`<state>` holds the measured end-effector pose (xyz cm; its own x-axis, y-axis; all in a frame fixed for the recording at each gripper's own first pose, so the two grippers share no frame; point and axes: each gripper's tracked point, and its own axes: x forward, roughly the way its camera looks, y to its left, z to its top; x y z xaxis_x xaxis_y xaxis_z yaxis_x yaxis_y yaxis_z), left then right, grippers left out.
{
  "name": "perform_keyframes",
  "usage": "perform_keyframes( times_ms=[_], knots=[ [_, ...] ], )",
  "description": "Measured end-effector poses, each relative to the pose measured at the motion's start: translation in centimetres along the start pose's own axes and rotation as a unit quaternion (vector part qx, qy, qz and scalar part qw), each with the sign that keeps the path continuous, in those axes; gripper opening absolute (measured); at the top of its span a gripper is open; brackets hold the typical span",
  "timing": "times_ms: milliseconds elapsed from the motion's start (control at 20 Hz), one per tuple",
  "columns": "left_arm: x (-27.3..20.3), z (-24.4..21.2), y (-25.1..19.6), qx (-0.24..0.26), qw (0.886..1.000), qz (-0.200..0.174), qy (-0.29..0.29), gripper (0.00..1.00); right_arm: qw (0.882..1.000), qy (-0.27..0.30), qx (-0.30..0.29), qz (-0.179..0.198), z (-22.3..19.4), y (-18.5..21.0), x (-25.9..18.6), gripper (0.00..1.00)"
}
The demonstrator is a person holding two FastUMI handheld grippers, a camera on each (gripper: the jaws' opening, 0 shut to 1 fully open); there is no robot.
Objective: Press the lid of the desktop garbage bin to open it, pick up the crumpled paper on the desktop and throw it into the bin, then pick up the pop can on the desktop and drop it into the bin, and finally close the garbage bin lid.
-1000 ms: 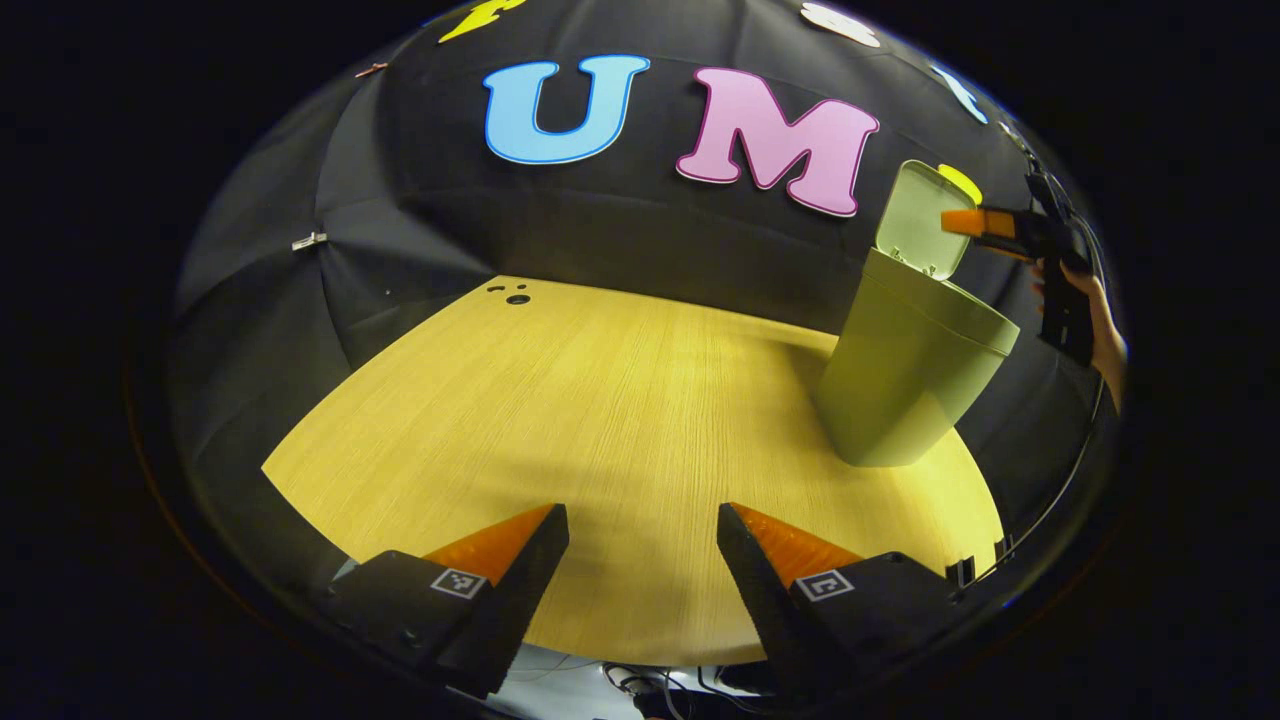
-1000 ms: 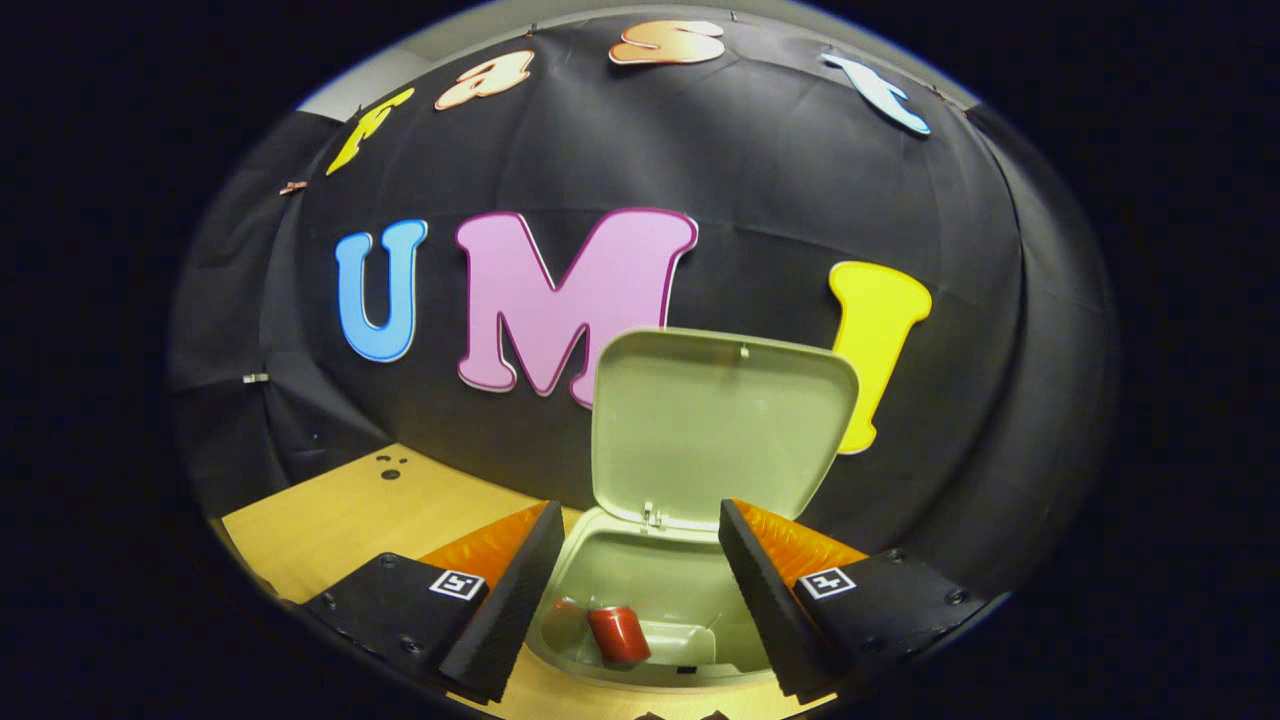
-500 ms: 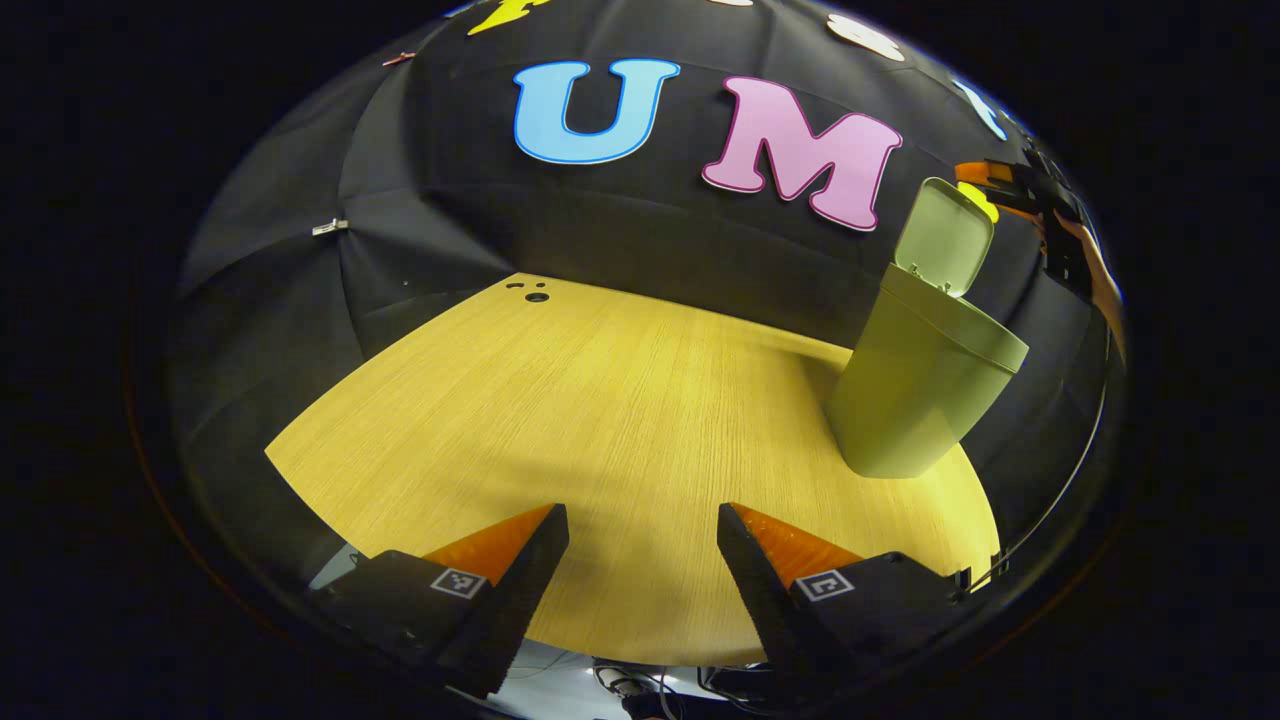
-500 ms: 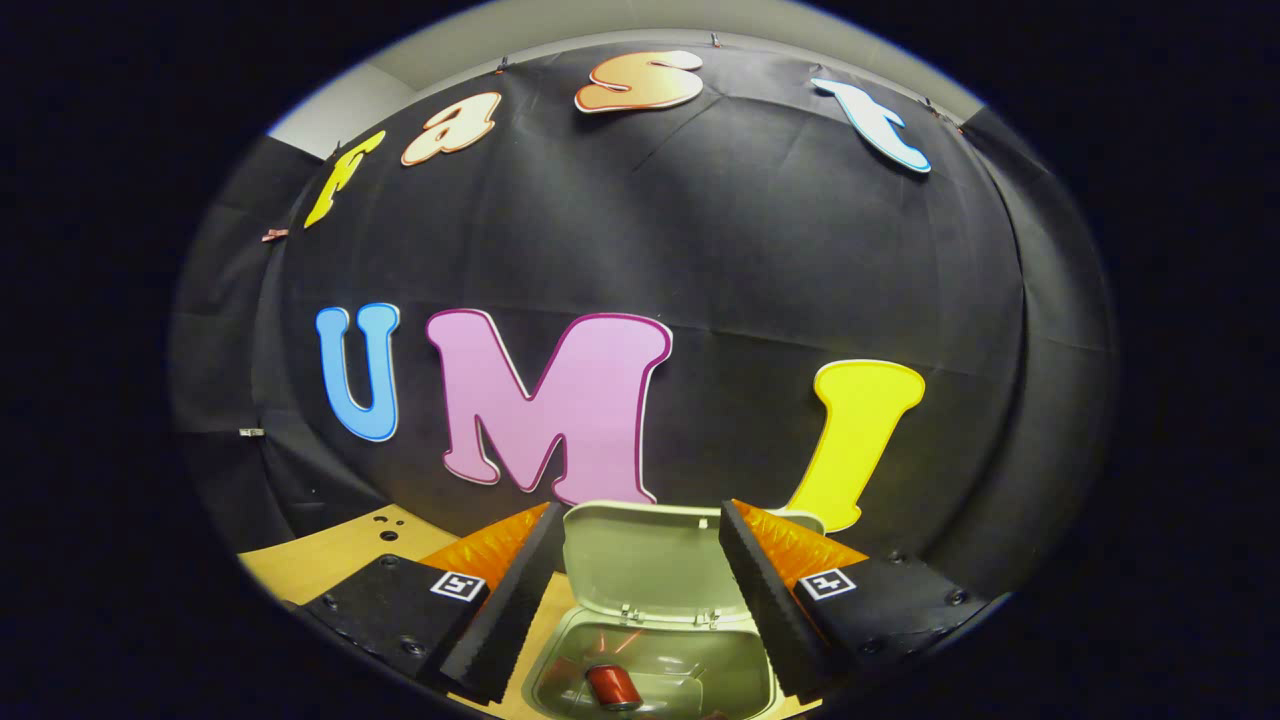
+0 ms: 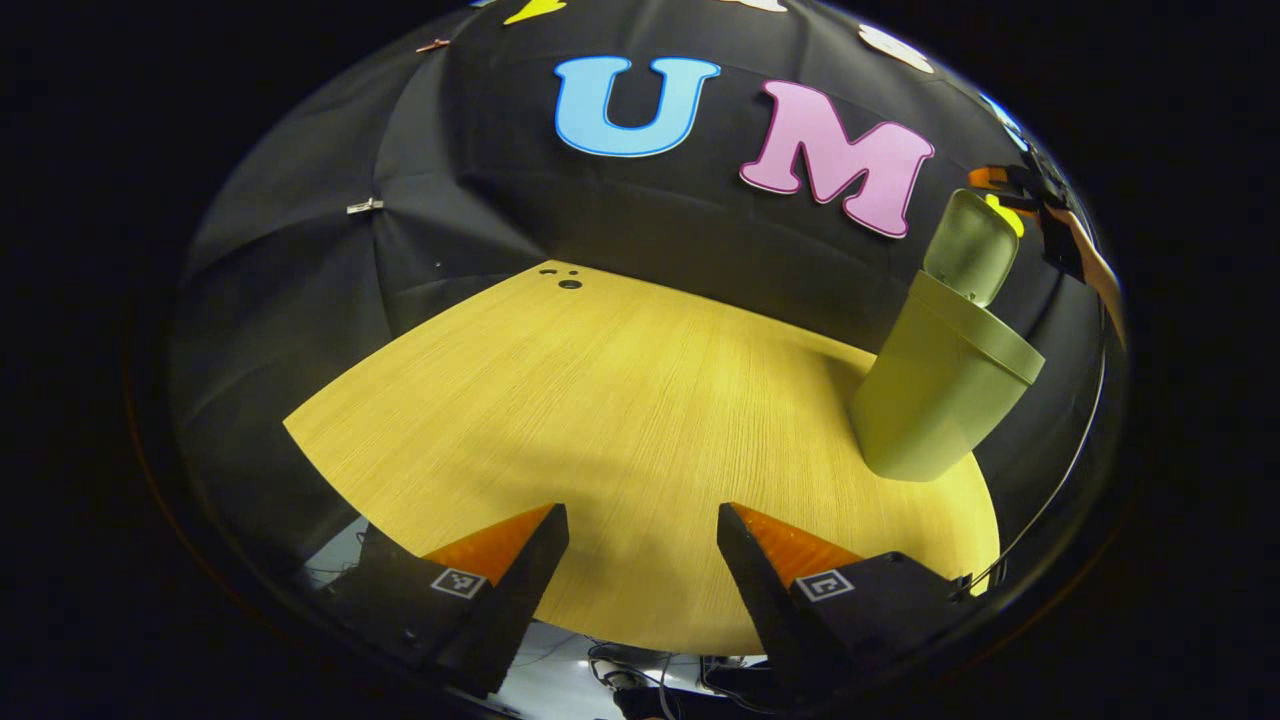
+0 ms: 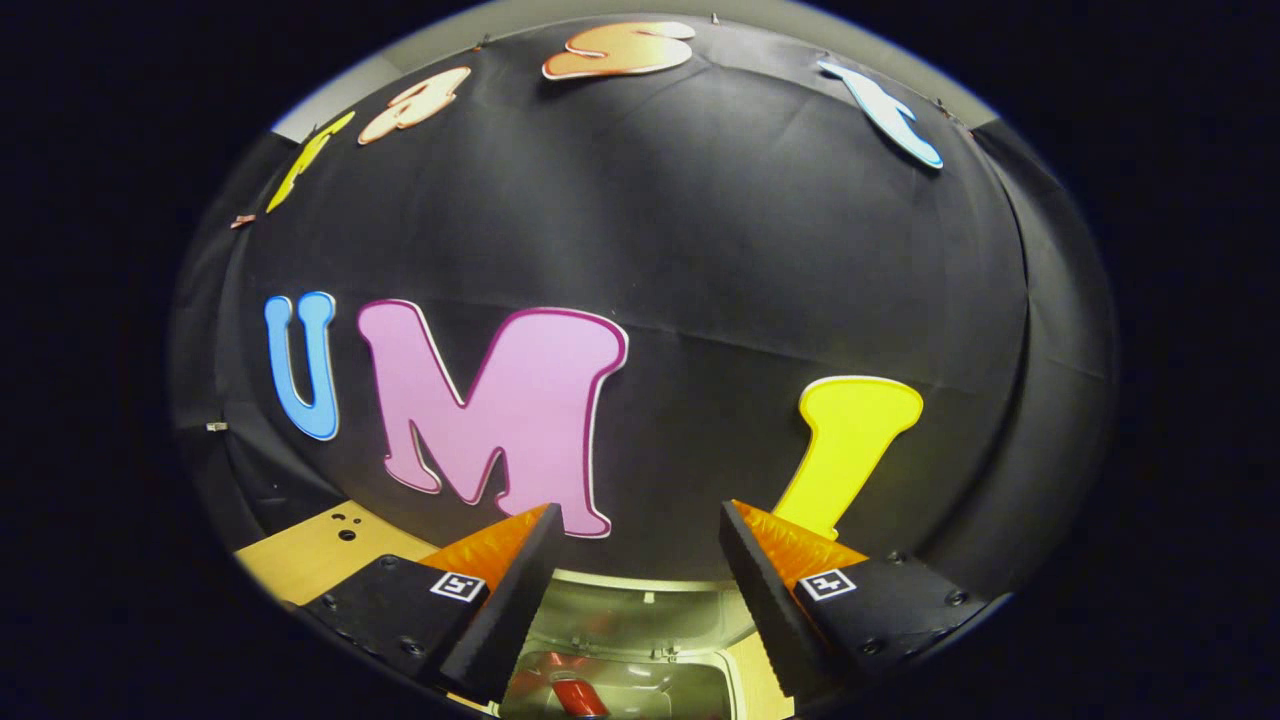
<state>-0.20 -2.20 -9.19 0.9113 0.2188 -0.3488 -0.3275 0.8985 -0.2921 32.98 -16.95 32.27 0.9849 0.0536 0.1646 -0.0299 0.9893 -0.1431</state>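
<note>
1. The bin (image 5: 940, 390) stands on the far right part of the table (image 5: 620, 420) with its lid (image 5: 972, 248) tipped up at the back, so the opening step looks done
2. In the right gripper view a red can (image 6: 572, 695) lies down inside the bin, which suggests the can step is finished; the table top seen from the left gripper carries neither paper nor can, so I judge the paper is in the bin as well, though I cannot make it out among the shadows inside
3. What is left, as I read it, is closing the lid
4. The right gripper (image 6: 635, 560) has its fingers spread apart with nothing between them; it hovers above the bin, and the top edge of the raised lid (image 6: 640, 600) sits just below and between the fingertips, with the open mouth of the bin under that. Whether anything touches the lid I cannot tell
5. In the left gripper view that same gripper (image 5: 1020, 190), held by a hand (image 5: 1090, 260), sits high beside the top of the lid
6. The left gripper (image 5: 642, 560) is also spread apart and empty, low at the near edge of the table, well apart from the bin
</note>
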Motion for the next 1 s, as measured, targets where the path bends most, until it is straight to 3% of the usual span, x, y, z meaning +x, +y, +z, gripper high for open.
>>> perform_keyframes(
  times_ms=[400, 1000],
  knots=[
    [-0.4, -1.1, 1.2, -0.028, 1.000, 0.009, 0.008, 0.96, 0.999, 0.032, 0.015, 0.001, -1.7, -0.4, -0.1, 0.98],
    [0.7, -1.6, -0.6, 0.025, 0.999, -0.020, 0.017, 0.96, 0.998, 0.051, 0.037, 0.002, -6.4, 0.3, -7.4, 0.97]
  ],
)
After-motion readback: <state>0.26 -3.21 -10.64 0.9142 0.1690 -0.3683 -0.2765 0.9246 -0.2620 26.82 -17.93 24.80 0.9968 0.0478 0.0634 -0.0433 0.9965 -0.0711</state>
